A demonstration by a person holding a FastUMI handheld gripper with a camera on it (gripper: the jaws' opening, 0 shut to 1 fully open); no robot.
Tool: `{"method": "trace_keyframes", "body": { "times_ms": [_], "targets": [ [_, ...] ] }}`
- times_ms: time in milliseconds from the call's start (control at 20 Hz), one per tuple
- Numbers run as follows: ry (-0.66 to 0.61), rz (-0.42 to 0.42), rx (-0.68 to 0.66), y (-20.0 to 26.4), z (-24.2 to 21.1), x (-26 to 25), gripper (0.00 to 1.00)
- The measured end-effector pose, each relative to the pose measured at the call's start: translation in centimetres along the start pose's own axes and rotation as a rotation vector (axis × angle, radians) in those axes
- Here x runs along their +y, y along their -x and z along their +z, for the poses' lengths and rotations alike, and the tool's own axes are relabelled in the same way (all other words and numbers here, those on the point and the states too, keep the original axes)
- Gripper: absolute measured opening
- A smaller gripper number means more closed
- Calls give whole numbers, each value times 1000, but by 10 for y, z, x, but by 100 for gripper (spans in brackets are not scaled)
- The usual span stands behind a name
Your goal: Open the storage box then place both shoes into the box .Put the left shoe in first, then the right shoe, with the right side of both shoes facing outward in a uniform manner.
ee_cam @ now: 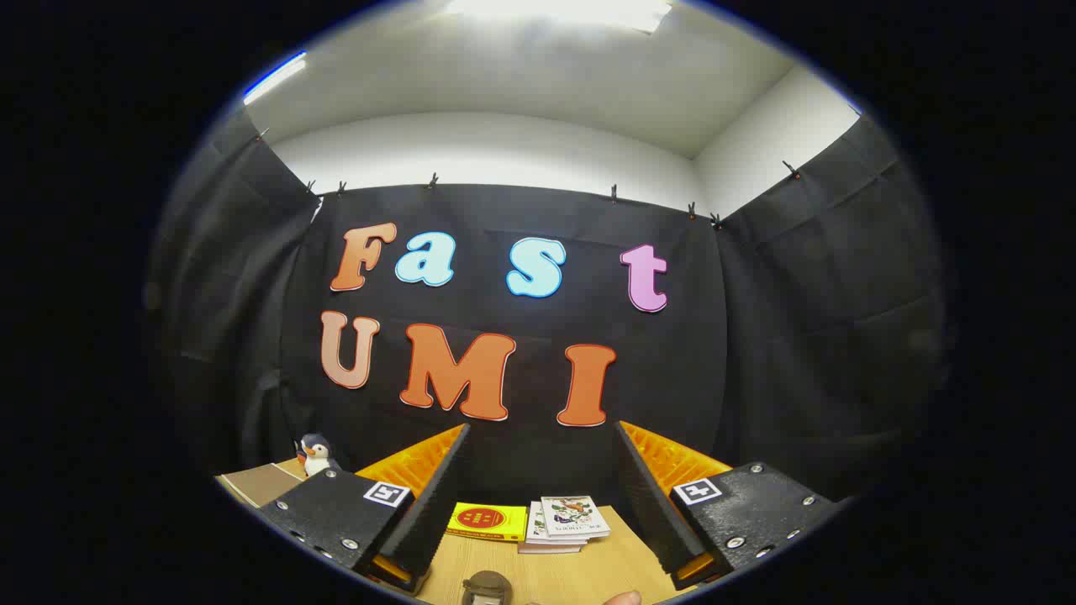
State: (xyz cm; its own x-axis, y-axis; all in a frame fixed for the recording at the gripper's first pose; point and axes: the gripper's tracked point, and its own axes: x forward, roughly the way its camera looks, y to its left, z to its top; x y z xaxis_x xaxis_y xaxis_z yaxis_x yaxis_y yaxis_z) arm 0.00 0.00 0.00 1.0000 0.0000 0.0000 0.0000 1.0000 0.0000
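Observation:
My gripper [542,491] is held high above a wooden table [588,563] and stands open, with a wide gap and nothing between its fingers. It points toward the booth's back wall. Between the fingers, farther along the table, lie a yellow book [487,521] and a small stack of booklets [563,523].
A penguin plush toy [315,455] sits at the far left of the table, beyond the left finger. A small dark round object [486,586] stands on the table just below the fingers. A fingertip of a person [623,597] shows near it.

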Motion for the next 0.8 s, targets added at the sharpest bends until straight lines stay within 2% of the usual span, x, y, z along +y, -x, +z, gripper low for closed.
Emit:
{"method": "trace_keyframes", "body": {
  "times_ms": [800],
  "targets": [
    [17, 2, -21, 4, 5, -2, 98]
  ]
}}
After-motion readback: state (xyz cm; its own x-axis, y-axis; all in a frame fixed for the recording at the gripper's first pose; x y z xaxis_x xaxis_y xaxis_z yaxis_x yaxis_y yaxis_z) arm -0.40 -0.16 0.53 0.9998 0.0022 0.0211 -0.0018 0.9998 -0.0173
